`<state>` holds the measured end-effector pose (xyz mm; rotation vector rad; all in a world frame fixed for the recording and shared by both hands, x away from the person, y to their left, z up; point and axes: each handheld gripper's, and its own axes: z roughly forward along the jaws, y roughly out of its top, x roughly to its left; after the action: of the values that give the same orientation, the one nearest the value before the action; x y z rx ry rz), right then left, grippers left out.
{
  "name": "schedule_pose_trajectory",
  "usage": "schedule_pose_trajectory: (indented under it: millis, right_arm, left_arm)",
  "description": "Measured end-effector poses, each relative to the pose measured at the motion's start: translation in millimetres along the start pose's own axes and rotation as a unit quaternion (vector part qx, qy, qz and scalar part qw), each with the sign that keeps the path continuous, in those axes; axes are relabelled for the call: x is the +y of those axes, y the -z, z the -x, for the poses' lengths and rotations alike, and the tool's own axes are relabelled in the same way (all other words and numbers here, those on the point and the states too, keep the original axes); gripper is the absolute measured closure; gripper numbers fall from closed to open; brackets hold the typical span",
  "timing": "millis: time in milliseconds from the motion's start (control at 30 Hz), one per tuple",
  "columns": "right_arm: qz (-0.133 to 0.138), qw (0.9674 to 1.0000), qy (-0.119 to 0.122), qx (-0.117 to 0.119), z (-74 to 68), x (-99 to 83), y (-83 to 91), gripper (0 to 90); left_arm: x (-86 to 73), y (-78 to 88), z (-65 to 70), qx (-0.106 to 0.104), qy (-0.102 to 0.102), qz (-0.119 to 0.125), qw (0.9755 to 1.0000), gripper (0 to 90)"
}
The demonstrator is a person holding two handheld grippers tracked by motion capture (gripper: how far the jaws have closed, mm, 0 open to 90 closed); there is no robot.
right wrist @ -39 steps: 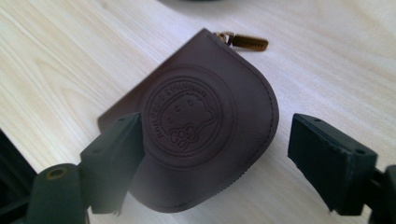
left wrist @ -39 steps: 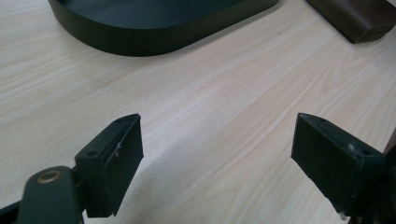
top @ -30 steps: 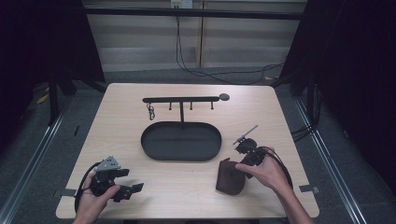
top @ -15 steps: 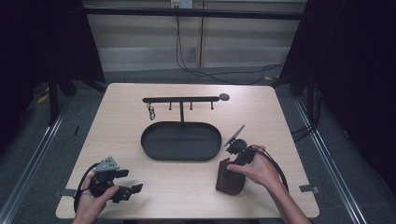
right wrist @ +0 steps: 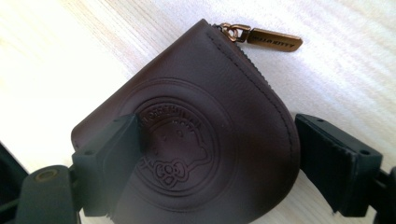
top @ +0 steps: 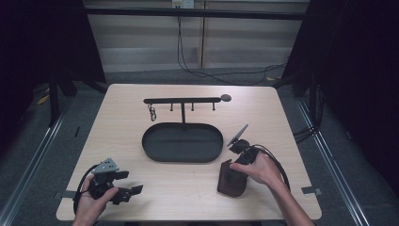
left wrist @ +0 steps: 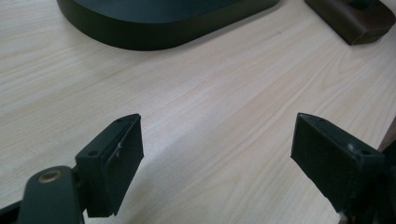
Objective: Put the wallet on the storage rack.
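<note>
A dark brown leather zip pouch (top: 232,182) lies flat on the table at the front right. In the right gripper view its embossed round logo (right wrist: 180,140) faces up and the brass zipper pull (right wrist: 273,39) lies on the wood beyond it. My right gripper (right wrist: 218,142) is open, its jaws set to either side of the pouch, low over it; the left jaw overlaps the leather. In the high view the right gripper (top: 234,170) points down at the pouch. My left gripper (top: 129,182) rests open at the front left with bare wood between its jaws (left wrist: 217,140).
A black oval tray (top: 182,142) sits mid-table; its rim (left wrist: 159,32) shows ahead of the left gripper. Behind it stands a black hook rack (top: 182,100) with a small key ring (top: 152,113) on its left hook. A cable loops by the right hand.
My right gripper has moved left and toward the pouch, from beside its far right corner to over it. The left gripper has stayed put.
</note>
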<state>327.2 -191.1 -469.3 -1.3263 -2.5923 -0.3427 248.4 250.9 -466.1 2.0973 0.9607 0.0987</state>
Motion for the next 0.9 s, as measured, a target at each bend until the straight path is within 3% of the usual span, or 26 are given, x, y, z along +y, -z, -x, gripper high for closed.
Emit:
schedule_pose_trajectory:
  millis: [33,167,467,500,667,767,900]
  right_arm:
    - [-0.003,0.9999,-0.004,0.013,2.1,0.3,-0.3,16.7]
    - [-0.008,0.9997,-0.001,0.024,5.7,1.7,-0.8,16.5]
    - [-0.016,0.9994,0.004,0.030,7.1,4.2,-0.5,18.2]
    - [-0.014,0.9992,-0.007,0.036,7.8,3.7,0.2,19.4]
    - [-0.006,0.9992,-0.015,0.036,9.0,2.0,2.1,23.7]
    - [0.007,0.9992,-0.028,0.026,9.5,-0.9,8.7,33.0]
    - [0.009,0.9993,-0.031,0.020,9.2,-2.2,11.5,37.0]
  left_arm:
    - [-0.2,-0.2,-0.1,0.001,0.001,0.000,1.0000,16.8]
    - [0.1,-0.6,0.7,0.000,-0.003,0.001,1.0000,16.8]
    - [0.3,-0.3,0.5,-0.003,-0.003,0.001,1.0000,16.8]
    - [0.2,-0.6,0.6,-0.001,-0.003,0.001,1.0000,16.7]
    - [0.2,0.2,0.2,-0.002,-0.002,0.001,1.0000,16.8]
    - [0.5,0.1,-0.6,0.002,-0.003,0.000,1.0000,16.7]
    - [0.4,-0.5,0.5,-0.002,-0.003,0.001,1.0000,16.8]
